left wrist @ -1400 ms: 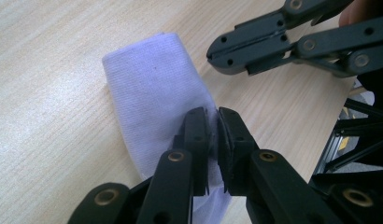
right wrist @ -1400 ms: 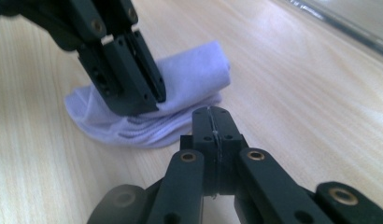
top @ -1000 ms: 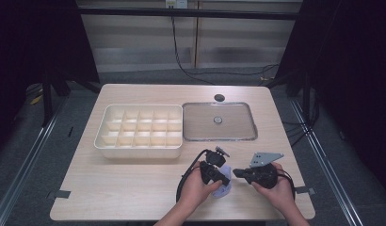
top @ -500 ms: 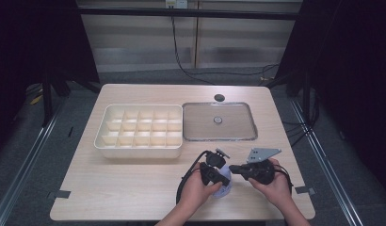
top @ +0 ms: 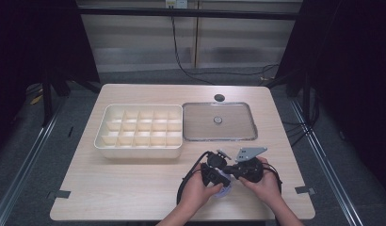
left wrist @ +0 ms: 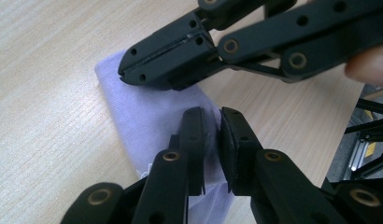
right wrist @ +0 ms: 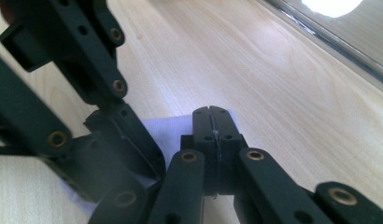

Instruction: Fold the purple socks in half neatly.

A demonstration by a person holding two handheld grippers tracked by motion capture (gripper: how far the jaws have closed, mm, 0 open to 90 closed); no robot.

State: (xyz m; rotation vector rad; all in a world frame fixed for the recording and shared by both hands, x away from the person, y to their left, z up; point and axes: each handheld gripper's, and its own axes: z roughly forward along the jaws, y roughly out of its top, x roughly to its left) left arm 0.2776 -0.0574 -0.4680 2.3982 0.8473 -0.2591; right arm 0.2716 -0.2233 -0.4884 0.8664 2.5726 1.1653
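A small lilac cloth lies flat near the table's front edge. My left gripper stands over it. Its jaws have just been opening a little, but a raised fold of the cloth still fills the narrow gap between the pads. My right gripper comes in from the right. Its jaws are shut tight, with nothing visible between them. Its tip rests at the cloth's far edge, close in front of the left jaws.
A cream tray of several compartments sits at the middle left. To its right lies a clear flat lid with a knob. A small black disc lies behind it, and a black cable loops left of my hands.
My right gripper has slid left toward the left gripper, and its tip now sits on the cloth beside the left jaws. The left hand has stayed in place.
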